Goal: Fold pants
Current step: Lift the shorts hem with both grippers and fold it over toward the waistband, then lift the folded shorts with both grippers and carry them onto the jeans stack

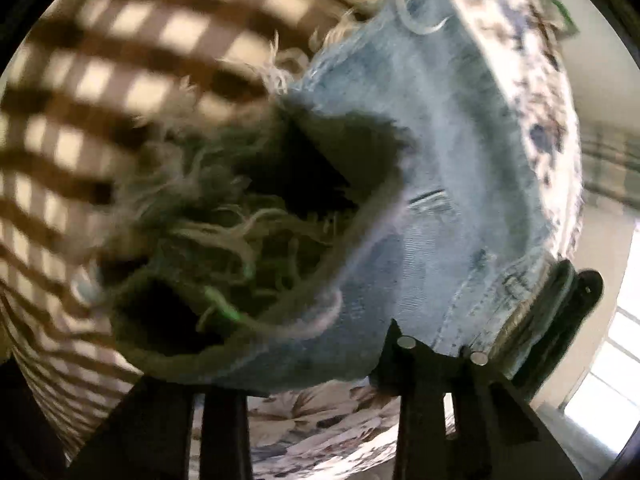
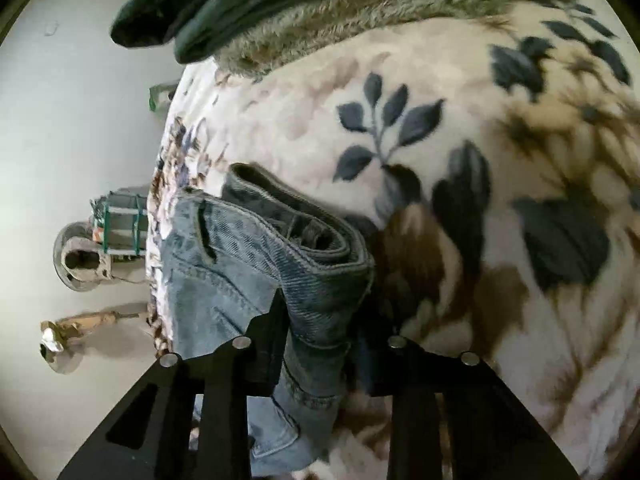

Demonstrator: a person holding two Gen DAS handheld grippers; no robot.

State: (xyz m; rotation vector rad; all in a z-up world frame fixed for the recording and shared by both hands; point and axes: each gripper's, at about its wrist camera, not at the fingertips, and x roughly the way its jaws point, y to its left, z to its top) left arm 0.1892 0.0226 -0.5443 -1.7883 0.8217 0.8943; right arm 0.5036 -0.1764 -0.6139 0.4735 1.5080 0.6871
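The pants are light blue jeans with frayed hems. In the left wrist view the frayed leg opening (image 1: 248, 216) gapes right in front of the camera, and the denim (image 1: 432, 184) runs up and right over the floral blanket. My left gripper (image 1: 320, 364) is shut on the leg end, which hides its fingertips. In the right wrist view the waistband (image 2: 296, 224) with a belt loop is bunched between the two black fingers. My right gripper (image 2: 320, 340) is shut on the waistband. The jeans hang lifted off the blanket.
A cream blanket with dark blue and brown leaves (image 2: 460, 140) covers the bed. A dark green garment and a furry throw (image 2: 320, 28) lie at its far end. Beyond the bed edge is pale floor with a fan-like object (image 2: 80, 260). A checked cloth (image 1: 120, 80) fills the left wrist view's left.
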